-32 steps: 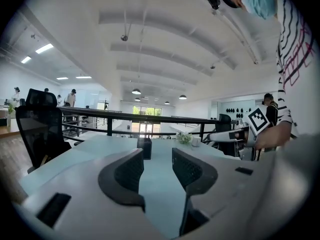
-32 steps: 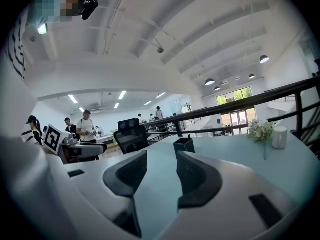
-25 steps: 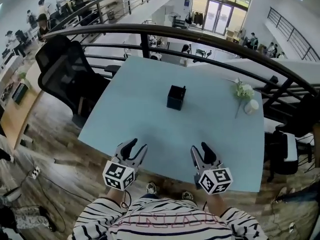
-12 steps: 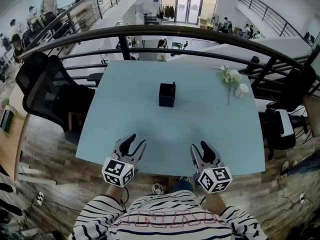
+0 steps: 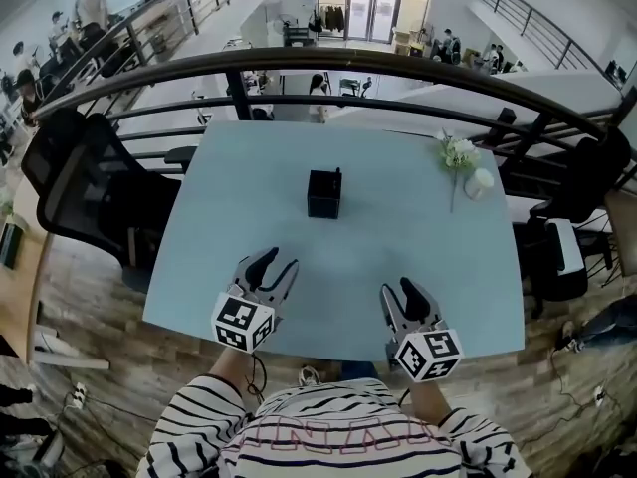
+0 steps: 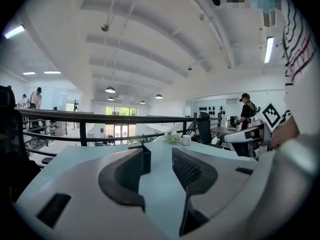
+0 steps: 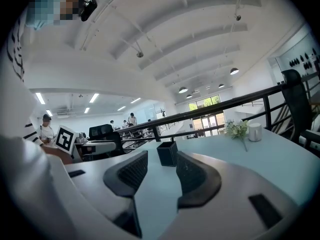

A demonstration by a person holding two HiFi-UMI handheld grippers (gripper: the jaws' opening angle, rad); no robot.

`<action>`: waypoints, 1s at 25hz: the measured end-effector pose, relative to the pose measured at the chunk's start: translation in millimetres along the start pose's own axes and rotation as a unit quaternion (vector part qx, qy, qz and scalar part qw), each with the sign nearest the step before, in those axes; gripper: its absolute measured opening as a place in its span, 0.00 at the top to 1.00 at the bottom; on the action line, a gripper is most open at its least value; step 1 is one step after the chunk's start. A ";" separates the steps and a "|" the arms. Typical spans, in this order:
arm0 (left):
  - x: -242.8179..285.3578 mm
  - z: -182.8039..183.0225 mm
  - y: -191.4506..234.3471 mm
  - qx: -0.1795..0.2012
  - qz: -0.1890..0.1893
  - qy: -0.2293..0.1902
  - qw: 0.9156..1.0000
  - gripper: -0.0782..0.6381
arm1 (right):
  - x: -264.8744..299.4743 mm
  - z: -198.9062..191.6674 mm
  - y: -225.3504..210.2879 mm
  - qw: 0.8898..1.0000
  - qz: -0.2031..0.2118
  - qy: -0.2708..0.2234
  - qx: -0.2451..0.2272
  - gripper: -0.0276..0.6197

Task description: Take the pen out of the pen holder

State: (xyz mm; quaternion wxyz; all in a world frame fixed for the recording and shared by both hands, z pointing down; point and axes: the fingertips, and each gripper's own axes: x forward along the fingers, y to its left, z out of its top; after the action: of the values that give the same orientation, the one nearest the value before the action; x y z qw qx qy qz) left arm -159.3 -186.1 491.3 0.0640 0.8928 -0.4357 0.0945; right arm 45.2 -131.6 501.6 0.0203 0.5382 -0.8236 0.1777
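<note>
A black square pen holder (image 5: pixel 323 193) stands near the middle of the pale blue table (image 5: pixel 398 237), with a dark pen (image 5: pixel 337 173) poking up from its right side. My left gripper (image 5: pixel 275 264) hovers open over the table's near edge, well short of the holder. To the right, my right gripper (image 5: pixel 401 295) is open too, with nothing between its fingers. In the left gripper view the pen holder (image 6: pixel 145 158) shows just beyond the left gripper (image 6: pixel 157 166). The right gripper view has the pen holder (image 7: pixel 167 153) straight ahead of the right gripper (image 7: pixel 162 169).
A sprig of white flowers (image 5: pixel 457 153) and a small white cup (image 5: pixel 478 182) lie at the table's far right corner. A black railing (image 5: pixel 299 63) runs behind the table. Black office chairs stand at the left (image 5: pixel 85 192) and right (image 5: pixel 562 257).
My left gripper has moved forward and slightly right over the table edge. The view has shifted a little; the right gripper has stayed put.
</note>
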 end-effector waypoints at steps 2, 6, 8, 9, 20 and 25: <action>18.3 3.1 -1.1 0.005 0.001 0.001 1.000 0.67 | 6.1 4.4 -12.0 1.000 0.004 0.000 -0.001 0.67; 43.5 13.4 8.6 0.013 0.002 0.001 1.000 0.67 | 24.1 13.1 -19.4 1.000 0.010 0.003 0.000 0.67; 55.5 18.9 13.1 0.016 0.000 0.005 1.000 0.67 | 32.4 18.6 -22.3 1.000 0.011 0.005 0.002 0.67; 62.2 21.1 14.9 0.018 -0.001 0.006 1.000 0.67 | 36.2 21.0 -24.5 1.000 0.012 0.005 0.003 0.67; 154.4 21.2 36.2 0.023 0.006 0.019 1.000 0.67 | 64.1 25.1 -60.4 1.000 0.022 0.014 0.003 0.67; 192.7 17.8 50.9 0.021 0.015 0.025 0.999 0.67 | 71.4 24.5 -74.9 1.000 0.018 0.009 0.004 0.67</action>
State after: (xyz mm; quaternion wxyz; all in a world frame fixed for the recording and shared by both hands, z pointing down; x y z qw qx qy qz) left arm -81.4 -368.3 518.9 0.0543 0.8846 -0.4455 0.1266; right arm 86.1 -228.9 515.0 0.0219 0.5214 -0.8325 0.1862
